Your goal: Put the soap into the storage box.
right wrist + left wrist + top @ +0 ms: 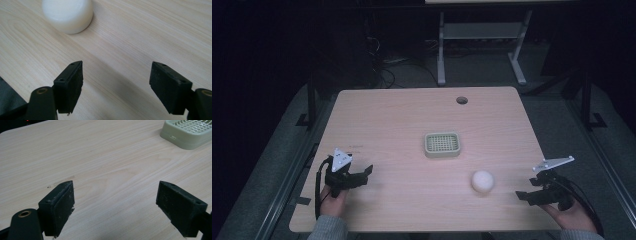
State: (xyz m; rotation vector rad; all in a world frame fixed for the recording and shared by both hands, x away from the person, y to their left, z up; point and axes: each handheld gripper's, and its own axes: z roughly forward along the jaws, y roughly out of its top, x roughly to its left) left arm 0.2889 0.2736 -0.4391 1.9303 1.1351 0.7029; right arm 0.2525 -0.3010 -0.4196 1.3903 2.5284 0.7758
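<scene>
So nothing looks started: both claws, the left gripper [363,174] and right gripper [526,196], gape wide, grasping nothing; white ball [482,181] and green basket [442,144] sit mid-frame, untouched.

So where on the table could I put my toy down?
Lots of room: the whole far strip between the basket and the hole, and the middle front between the left hand-held gripper and the white ball. Tightest is between ball and basket.

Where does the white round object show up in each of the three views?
High view: white round object on the table, right of centre, before the right gripper.
Left gripper view: not in it.
Right gripper view: top left, ahead of the open jaws.
Shared landmark: the light wood tabletop.
</scene>
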